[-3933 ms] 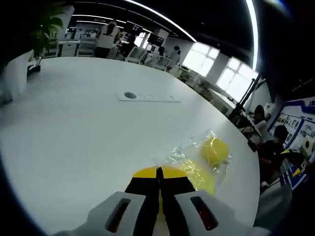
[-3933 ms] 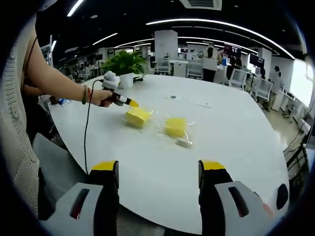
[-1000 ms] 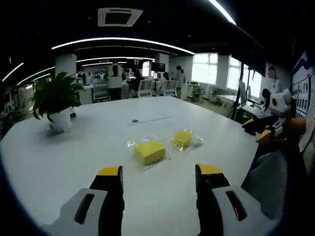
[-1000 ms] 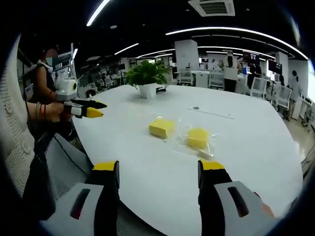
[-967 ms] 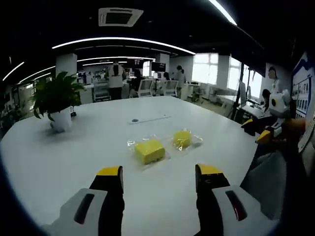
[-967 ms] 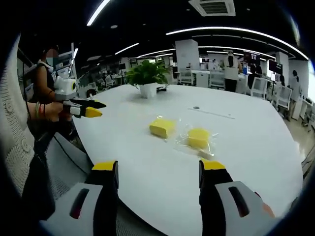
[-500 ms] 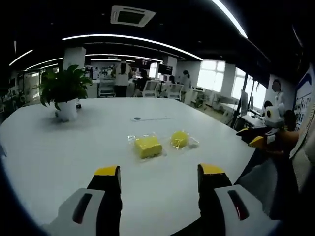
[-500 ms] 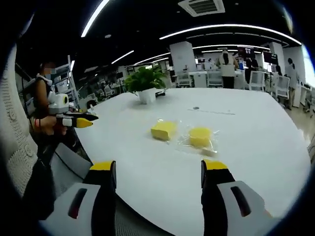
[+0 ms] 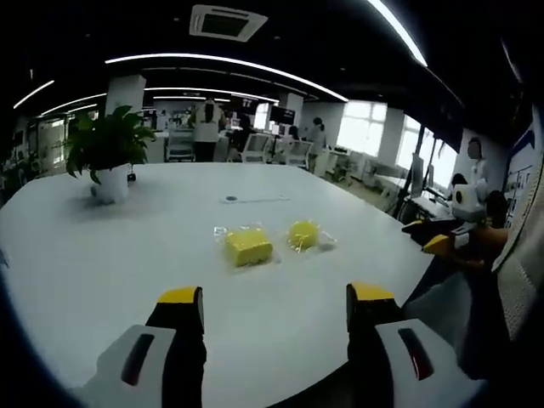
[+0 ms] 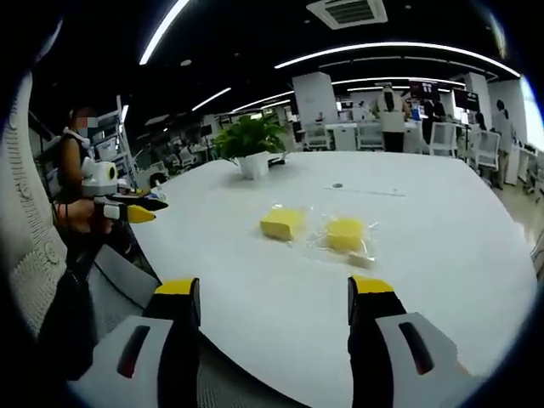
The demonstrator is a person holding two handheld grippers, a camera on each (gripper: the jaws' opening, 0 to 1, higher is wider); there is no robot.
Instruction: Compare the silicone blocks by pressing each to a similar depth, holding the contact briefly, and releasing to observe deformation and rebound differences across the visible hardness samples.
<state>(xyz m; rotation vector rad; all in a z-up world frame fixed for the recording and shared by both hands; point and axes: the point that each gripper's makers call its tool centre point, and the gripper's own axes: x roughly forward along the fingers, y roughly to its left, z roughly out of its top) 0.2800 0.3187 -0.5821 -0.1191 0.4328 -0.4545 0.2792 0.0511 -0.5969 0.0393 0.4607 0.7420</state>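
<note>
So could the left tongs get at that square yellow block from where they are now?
Probably yes. The left tongs are open and held back off the table edge, and the square yellow block lies ahead on bare white table with nothing between; its clear wrapper is the only covering.

Potted plant [image 9: 105, 153] on white table [image 9: 102, 255]; office behind.

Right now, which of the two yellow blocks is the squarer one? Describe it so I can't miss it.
On the white table, past the potted plant, two yellow blocks lie side by side in clear wrap. The squarer block is the one nearer the plant, flat-topped with straight edges; its neighbour looks rounder.
</note>
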